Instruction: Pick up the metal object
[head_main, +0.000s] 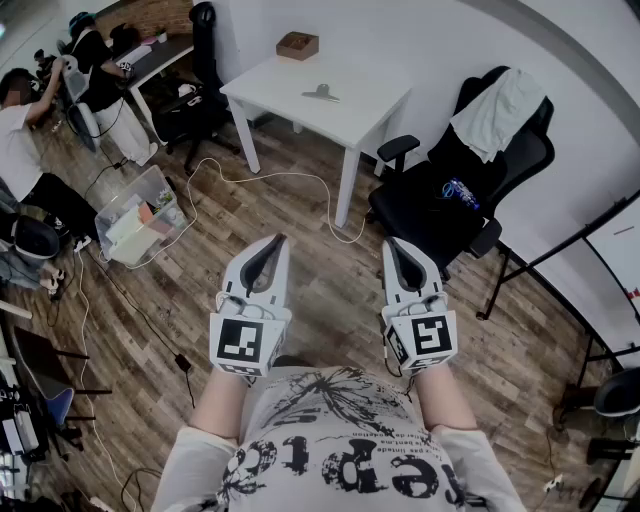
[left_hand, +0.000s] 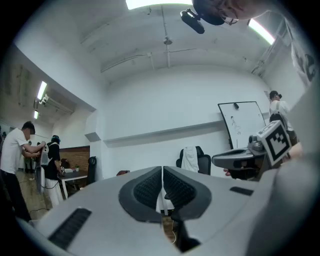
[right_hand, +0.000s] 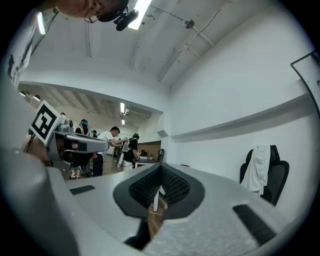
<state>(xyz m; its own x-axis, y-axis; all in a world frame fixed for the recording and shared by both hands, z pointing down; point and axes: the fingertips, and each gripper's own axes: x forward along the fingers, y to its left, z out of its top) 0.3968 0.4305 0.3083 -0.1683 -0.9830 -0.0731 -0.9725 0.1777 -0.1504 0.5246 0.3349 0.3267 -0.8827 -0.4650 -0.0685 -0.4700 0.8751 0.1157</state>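
A small grey metal object (head_main: 321, 93) lies near the middle of a white table (head_main: 350, 115) at the far side of the room. Both grippers are held side by side in front of the person's chest, well short of the table. My left gripper (head_main: 278, 240) is shut with nothing between its jaws, and in its own view the left gripper (left_hand: 162, 172) shows its black pads (left_hand: 149, 189) pressed together. My right gripper (head_main: 392, 243) is likewise shut and empty; the right gripper (right_hand: 160, 170) points towards the table's leg.
A brown box (head_main: 297, 45) sits at the table's far corner. A black office chair (head_main: 462, 185) with a white garment stands right of the table. A white cable (head_main: 270, 185) trails over the wood floor. A clear storage bin (head_main: 140, 215) and seated people (head_main: 25, 130) are at left.
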